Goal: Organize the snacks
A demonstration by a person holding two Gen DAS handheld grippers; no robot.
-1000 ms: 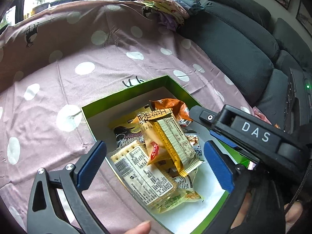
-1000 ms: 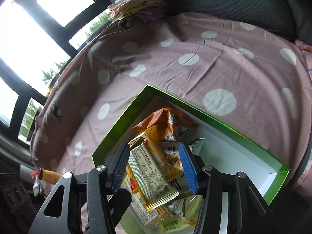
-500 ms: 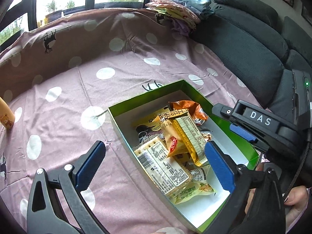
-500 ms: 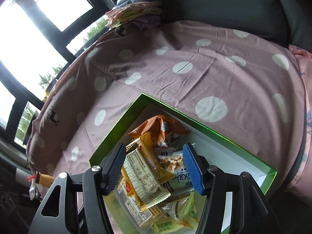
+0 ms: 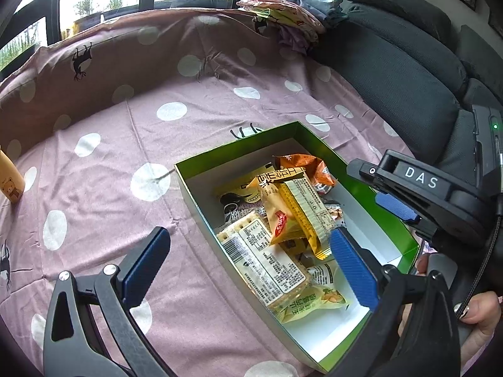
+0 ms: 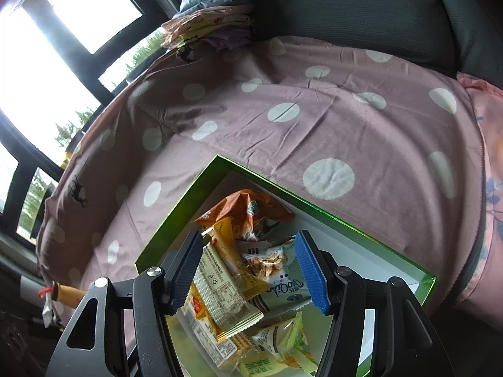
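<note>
A green box (image 5: 235,139) with a white inside sits on a pink dotted cloth (image 5: 125,144). It holds several snack packets: a yellow one (image 5: 301,207) on top, a cracker pack (image 5: 267,260), an orange bag (image 5: 311,169) and a pale green one (image 5: 314,304). My left gripper (image 5: 248,237) hangs open and wide over the box's near left wall, holding nothing. My right gripper (image 6: 248,238) is open above the pile, its pads on either side of the yellow packet (image 6: 220,286) and a white-blue packet (image 6: 283,286) without touching them. The same box (image 6: 176,232) and orange bag (image 6: 248,204) show there.
Dark sofa cushions (image 5: 393,72) line the right side, with folded clothes (image 5: 292,9) piled at the back. A yellow bottle (image 5: 9,179) stands at the left edge of the cloth. A hand (image 5: 478,311) grips the right tool. Windows run along the back.
Both views have tilted up a little, so the box sits lower and smaller. In the left view it shifted right and the yellow bottle came into sight. Both grippers stayed open.
</note>
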